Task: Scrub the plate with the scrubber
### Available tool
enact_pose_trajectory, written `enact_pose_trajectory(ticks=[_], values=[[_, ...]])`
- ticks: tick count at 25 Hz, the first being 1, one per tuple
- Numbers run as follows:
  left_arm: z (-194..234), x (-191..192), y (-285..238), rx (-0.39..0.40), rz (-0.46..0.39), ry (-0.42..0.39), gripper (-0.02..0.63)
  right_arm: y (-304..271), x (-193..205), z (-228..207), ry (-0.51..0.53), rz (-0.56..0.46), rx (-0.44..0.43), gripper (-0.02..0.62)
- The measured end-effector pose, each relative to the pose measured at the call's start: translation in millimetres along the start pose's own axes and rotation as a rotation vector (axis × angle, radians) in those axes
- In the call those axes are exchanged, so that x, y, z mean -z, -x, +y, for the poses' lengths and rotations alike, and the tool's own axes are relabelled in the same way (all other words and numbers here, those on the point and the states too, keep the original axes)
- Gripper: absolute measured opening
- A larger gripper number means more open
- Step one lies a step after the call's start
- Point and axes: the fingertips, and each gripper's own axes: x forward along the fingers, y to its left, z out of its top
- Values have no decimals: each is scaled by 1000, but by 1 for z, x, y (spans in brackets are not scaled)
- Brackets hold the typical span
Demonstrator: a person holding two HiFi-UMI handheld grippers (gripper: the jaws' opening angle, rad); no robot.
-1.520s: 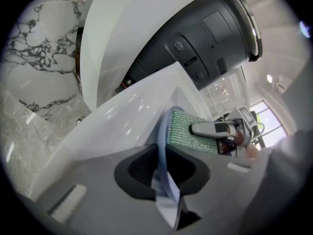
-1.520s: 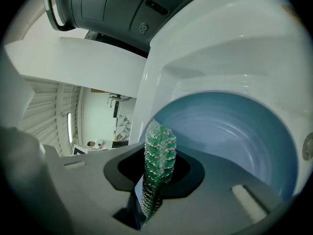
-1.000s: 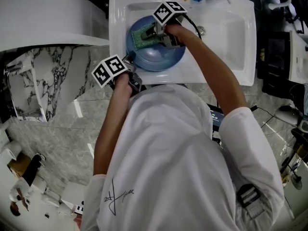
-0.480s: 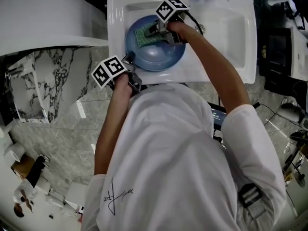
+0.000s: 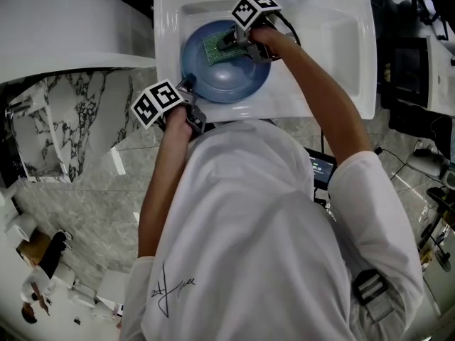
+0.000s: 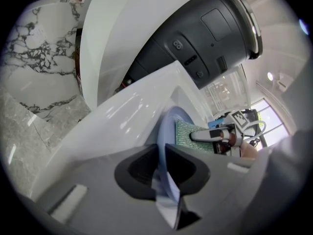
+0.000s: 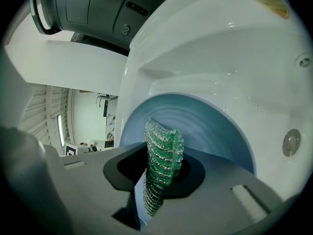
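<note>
Plate (image 5: 229,80) held in sink (image 5: 341,41), near rim pinched by left gripper (image 5: 188,88). Scrubber (image 5: 215,47) clamped edge-on in right gripper (image 5: 227,46), laid against plate's far-left part. Unscrubbed face judged to lie toward left gripper.

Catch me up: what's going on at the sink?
A person works at a white sink with a gripper in each hand. The left gripper is clamped on the rim of a blue plate and steadies it in the basin. The right gripper grips a green scrubber and holds it flat against the plate's face, near its far left part. So scrubbing is under way.
</note>
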Motion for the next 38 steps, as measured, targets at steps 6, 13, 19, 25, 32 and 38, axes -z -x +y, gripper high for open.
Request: enact_pose_trajectory(ticks=[6,13,19,25,32,38], values=[[1,-2,1,4,2,1,95,11,2,-10,-3,-4,35,72],[-2,-2,2,7,-2,2,95,21,4,-16,10,-2,60,72],[-1,-1,1,7,-2,1,95,28,6,-23,8,-6,80,72],[-2,-1,1,-5,-7,-3,95,36,8,-29,12,-3,111,72],[-1,1,1,-4,-7,0,95,45,14,-39,21,14,154,72],[0,-2,2,-3,-13,3,95,54,15,-45,53,45,204,72]])
